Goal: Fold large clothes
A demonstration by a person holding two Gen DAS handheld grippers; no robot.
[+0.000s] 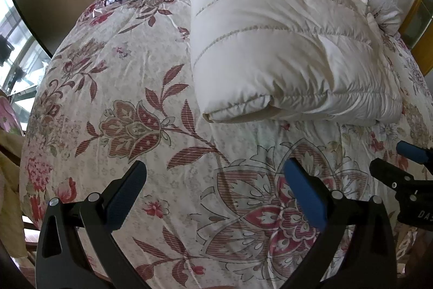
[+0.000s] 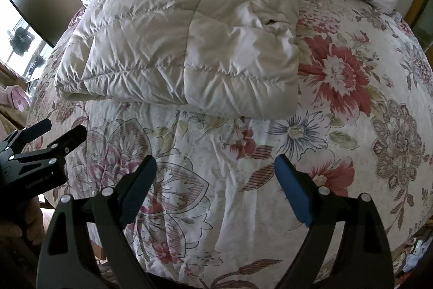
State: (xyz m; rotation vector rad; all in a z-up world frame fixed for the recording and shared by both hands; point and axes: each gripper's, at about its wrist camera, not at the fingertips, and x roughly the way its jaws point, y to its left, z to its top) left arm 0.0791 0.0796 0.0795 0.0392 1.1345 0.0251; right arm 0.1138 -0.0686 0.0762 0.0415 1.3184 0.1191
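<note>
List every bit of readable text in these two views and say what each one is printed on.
"DA": white letters on the black body of the right tool, at the right edge of the left wrist view; the frame edge cuts off the rest.
Faint pale print on the black body of the left tool, in the right wrist view: too blurred to read.
The cream puffer jacket and floral bedspread show no text.

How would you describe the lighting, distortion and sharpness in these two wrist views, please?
Left wrist view: strong fisheye bowing with dark corners, soft daylight, the window at left blown out, the cream padded jacket sharp. Right wrist view: the same barrel curve on the floral bedspread, mild sheen on the jacket, a washed-out window, and only the frame edges look soft.
</note>
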